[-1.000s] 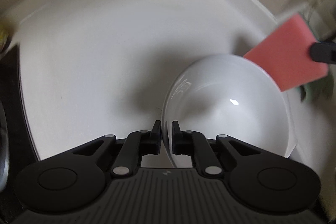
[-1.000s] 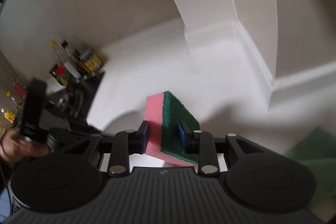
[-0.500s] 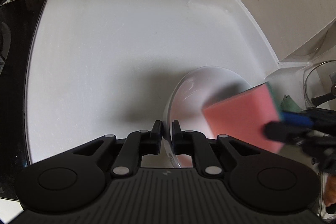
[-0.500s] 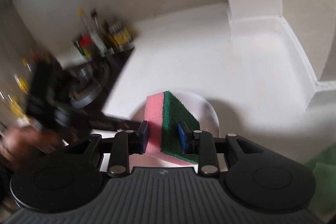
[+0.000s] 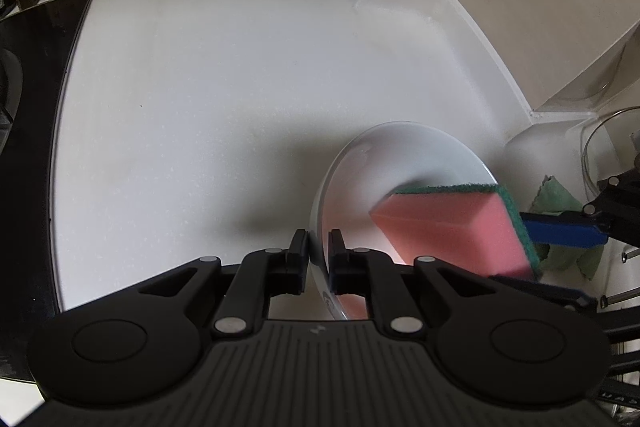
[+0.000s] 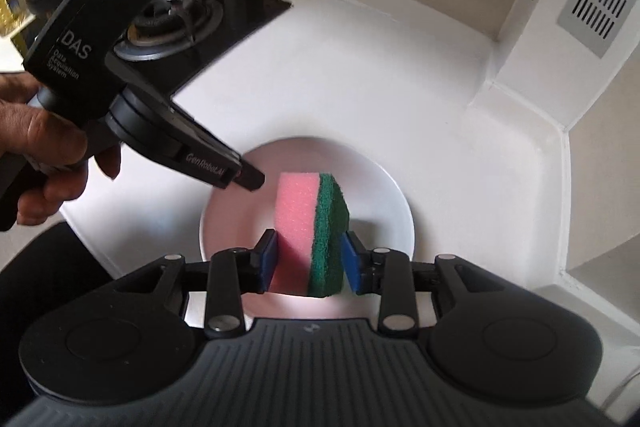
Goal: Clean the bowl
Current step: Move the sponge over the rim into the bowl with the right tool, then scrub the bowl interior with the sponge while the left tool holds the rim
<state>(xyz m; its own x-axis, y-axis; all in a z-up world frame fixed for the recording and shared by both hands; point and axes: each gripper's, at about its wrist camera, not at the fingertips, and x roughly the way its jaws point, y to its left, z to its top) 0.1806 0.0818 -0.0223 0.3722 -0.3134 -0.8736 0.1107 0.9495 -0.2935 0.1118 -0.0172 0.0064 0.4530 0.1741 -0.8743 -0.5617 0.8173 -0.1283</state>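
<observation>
Opening, left claw (image 5: 319, 251) straddles bowl (image 5: 400, 163) rim; right claw (image 6: 309, 259) pinches sponge (image 6: 312, 227).

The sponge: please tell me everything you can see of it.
The sponge is a rectangular block of pink foam with a dark green scouring layer on one face. The right gripper clamps it between blue pads, one on each face. It stands on edge over the white bowl; whether it touches the bowl cannot be told.

My views: soft, dim daylight, fisheye bending at edges. Dark shadow on countertop (image 5: 256, 215) beside bowl (image 5: 400, 155). Sponge (image 5: 452, 227) edge slightly blurred; corners vignetted.
</observation>
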